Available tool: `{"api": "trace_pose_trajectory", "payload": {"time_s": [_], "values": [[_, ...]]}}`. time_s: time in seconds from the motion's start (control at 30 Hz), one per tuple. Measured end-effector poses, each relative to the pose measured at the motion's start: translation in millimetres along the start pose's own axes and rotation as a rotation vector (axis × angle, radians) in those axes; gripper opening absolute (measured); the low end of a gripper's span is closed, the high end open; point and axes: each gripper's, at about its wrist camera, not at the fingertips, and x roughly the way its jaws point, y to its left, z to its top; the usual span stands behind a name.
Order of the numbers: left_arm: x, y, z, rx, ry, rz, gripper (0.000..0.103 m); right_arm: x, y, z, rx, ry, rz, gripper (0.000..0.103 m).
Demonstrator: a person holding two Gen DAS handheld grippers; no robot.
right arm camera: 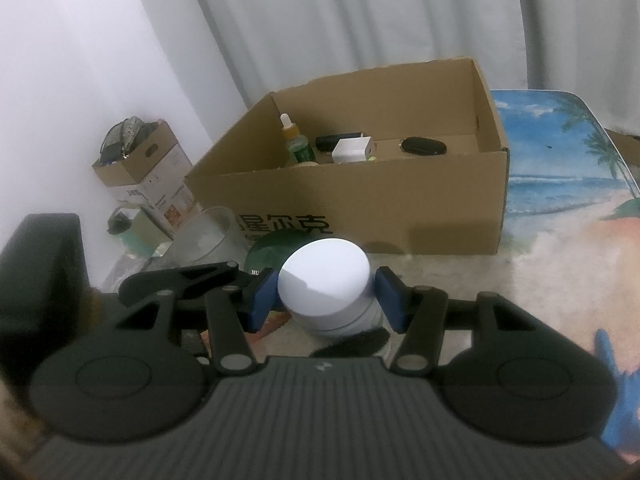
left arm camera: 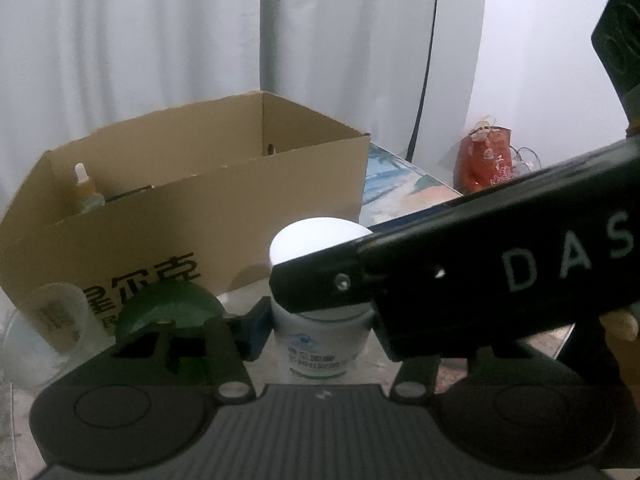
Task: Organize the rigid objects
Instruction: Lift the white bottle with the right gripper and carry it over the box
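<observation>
Standing open at the back of the table [right arm camera: 560,248], the cardboard box [right arm camera: 360,200] already held a dropper bottle [right arm camera: 294,136], a white block [right arm camera: 352,151] and a dark flat case [right arm camera: 424,146], with bare floor left toward its right end. Just in front of it, upright on the table, stood the white jar [right arm camera: 326,290], and both tools had closed on it at once: the right gripper [right arm camera: 326,300] had its blue pads [right arm camera: 264,300] against the lid on either side, while the left gripper [left arm camera: 320,320] clasped the body lower down, though its far finger was hidden behind the other tool. A clear cup [right arm camera: 212,240] and a green lid [right arm camera: 272,250] crowded the jar's left side. I judged the step to be unscrewing the lid or lifting the jar into the box; which one I could not tell. For a twist, the lower grip should hold the body steady while the upper one turned squarely about the jar's axis. For a lift, one tool ought to let go first, and the jar should rise straight, clear of the cup and over the near wall.
</observation>
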Motion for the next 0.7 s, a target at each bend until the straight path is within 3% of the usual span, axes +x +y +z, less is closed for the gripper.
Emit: {"api": "trace_pose_trajectory", "payload": {"time_s": [0.27,0.7], "values": [[-9,-2,1,0.007,-0.016,0.007,0.055,-4,2,0,-0.003,-0.009,0.002,0.054],[-56,-5,12,0.023,-0.118,0.055,0.054,-35,28,14,-0.082,-0.095,0.02,0.053]]}}
